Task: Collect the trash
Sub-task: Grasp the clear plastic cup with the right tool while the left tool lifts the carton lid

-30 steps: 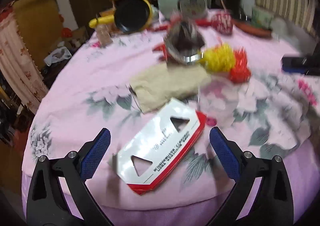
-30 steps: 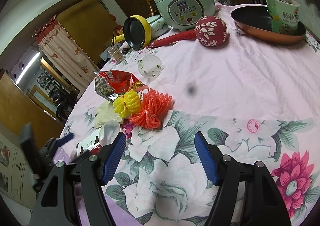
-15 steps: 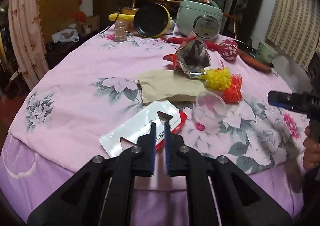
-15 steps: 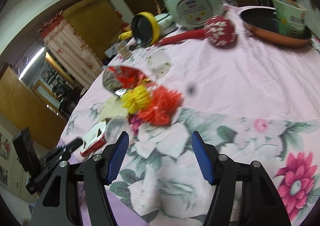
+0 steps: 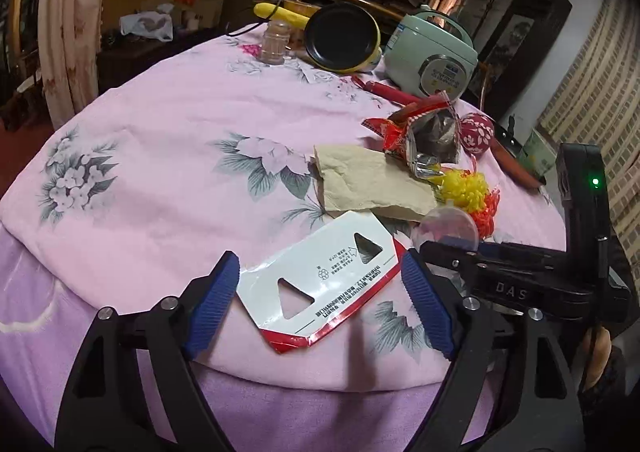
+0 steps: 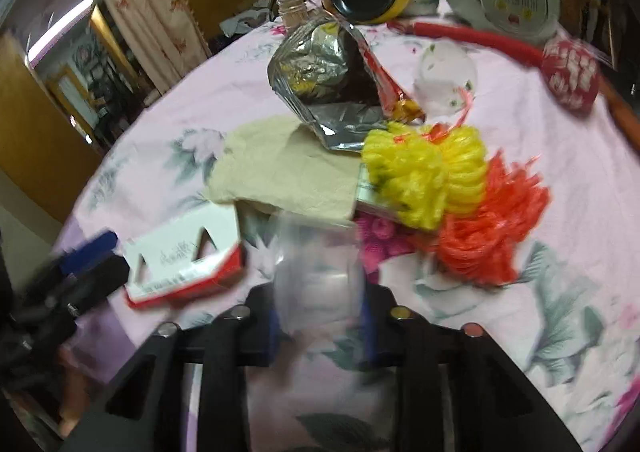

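A flattened white and red carton (image 5: 320, 276) lies near the table's front edge, between the fingers of my left gripper (image 5: 320, 304). Its jaws are opening and stand wide, clear of the carton. My right gripper (image 6: 320, 332) has come in from the right, and a clear plastic cup (image 6: 316, 264) fills the gap between its closing jaws. The picture is blurred, but the pads seem to meet the cup's sides. Behind it lie a brown paper napkin (image 5: 372, 184), a torn foil snack bag (image 6: 320, 84) and yellow and orange mesh netting (image 6: 428, 168).
At the back stand a green rice cooker (image 5: 432, 52), a yellow pan (image 5: 342, 38), a small jar (image 5: 276, 44) and a red patterned ball (image 5: 478, 132). A second clear cup (image 6: 444, 72) sits beyond the bag. The pink floral tablecloth (image 5: 160, 172) drops off just below my left gripper.
My left gripper went from wide to nearly shut and back to wide over the carton. The right gripper swung left across the table to the clear cup and narrowed around it.
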Action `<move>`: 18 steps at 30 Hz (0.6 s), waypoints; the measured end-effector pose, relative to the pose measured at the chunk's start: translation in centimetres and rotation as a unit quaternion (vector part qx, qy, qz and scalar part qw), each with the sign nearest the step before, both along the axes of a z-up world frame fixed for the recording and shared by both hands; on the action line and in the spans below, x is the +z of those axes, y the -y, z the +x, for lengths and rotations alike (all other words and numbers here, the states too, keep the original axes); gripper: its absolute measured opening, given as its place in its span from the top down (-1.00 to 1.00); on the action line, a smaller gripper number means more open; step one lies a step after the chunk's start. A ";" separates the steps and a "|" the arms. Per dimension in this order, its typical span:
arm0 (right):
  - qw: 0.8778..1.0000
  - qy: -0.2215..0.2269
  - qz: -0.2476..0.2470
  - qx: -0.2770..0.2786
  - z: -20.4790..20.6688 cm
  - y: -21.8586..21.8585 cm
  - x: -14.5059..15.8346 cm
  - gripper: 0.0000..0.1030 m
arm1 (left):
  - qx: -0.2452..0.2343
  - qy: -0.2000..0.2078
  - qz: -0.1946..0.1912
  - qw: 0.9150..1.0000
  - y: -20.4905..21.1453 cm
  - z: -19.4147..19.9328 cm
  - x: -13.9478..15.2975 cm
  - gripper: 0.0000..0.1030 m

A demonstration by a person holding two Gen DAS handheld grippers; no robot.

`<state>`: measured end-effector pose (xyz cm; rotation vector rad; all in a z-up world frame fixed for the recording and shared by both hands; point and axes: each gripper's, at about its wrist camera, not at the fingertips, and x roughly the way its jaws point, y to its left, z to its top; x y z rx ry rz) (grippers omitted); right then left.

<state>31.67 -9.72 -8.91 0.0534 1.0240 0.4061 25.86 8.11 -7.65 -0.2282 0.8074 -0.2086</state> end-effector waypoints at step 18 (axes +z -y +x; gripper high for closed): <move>0.997 0.018 0.070 -0.022 -3.7 8.7 2.5 0.40 | -0.107 -0.006 0.281 0.954 7.6 3.3 -2.9 -0.89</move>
